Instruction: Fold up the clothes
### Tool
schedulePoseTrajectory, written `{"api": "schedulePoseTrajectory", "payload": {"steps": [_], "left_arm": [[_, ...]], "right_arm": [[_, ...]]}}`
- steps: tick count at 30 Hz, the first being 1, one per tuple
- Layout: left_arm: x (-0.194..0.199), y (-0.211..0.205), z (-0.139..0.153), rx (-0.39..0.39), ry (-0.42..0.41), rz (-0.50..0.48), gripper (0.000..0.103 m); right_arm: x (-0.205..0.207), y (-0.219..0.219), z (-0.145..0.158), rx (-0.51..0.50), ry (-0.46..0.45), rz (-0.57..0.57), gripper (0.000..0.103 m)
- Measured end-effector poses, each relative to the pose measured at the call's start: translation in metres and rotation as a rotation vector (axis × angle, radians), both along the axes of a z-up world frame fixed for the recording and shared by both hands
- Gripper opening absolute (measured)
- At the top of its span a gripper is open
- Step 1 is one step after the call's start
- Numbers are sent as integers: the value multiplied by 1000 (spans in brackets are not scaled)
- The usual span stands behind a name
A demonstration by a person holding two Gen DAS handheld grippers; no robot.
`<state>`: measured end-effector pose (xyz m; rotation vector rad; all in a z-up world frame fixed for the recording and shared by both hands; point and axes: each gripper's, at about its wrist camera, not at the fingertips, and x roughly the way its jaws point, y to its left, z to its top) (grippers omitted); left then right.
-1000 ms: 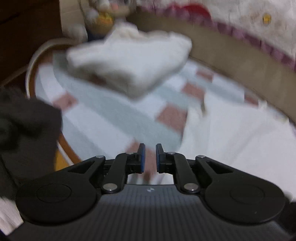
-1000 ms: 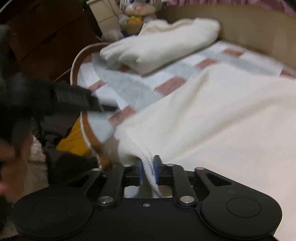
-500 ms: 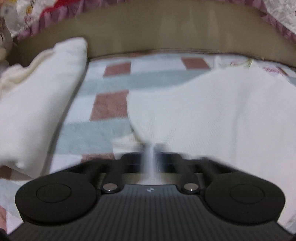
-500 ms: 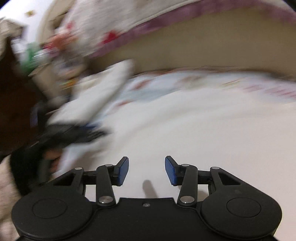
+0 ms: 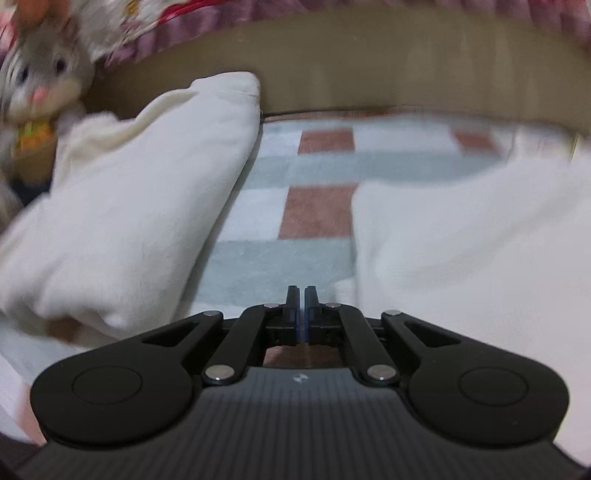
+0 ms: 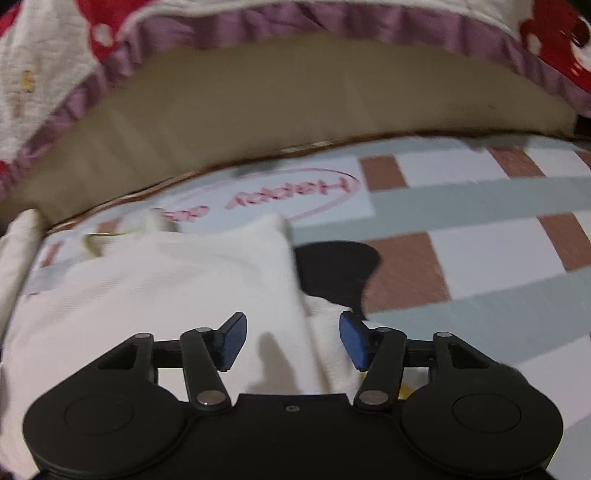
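Observation:
A white knitted garment lies spread on the checked blanket, filling the right of the left wrist view. My left gripper is shut just beside the garment's near left corner, and no cloth shows above its pads. In the right wrist view the same garment ends in a corner ahead. My right gripper hovers over its right edge with jaws opening. The cloth lies under the gap, and the blue pads do not press on it.
A folded white bundle lies on the left, with a grey stuffed rabbit behind it. A beige padded board bounds the far side. Above it hangs a flowered quilt with purple trim. A dark shadow falls on the blanket.
The left gripper closed its small gap and swung round to face the far board. The right gripper let go of the garment's edge, opened wide and swept right along the garment.

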<state>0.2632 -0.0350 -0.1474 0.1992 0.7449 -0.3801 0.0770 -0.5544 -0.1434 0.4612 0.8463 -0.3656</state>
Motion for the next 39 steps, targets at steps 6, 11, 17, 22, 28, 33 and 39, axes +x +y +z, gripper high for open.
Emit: {"api": "schedulePoseTrajectory", "payload": {"steps": [6, 11, 17, 22, 28, 33, 39], "left_arm": [[-34, -45, 27, -195, 43, -182, 5], [-66, -80, 16, -274, 219, -340, 5], [-105, -114, -4, -82, 290, -541, 18], [-119, -101, -3, -39, 326, -530, 19], [-124, -81, 7, -77, 288, -432, 19], [-135, -91, 36, -289, 250, -527, 19], [-148, -125, 22, -303, 341, -456, 19]], "right_arm": [[22, -1, -22, -32, 26, 128, 8], [20, -3, -12, -127, 2, 115, 8], [13, 7, -8, -173, 55, 49, 33], [-54, 29, 22, 45, -73, 8, 49], [-130, 75, 18, 146, -40, 57, 54], [-174, 79, -10, 296, -2, -3, 55], [-195, 65, -40, 430, -168, -204, 57]]}}
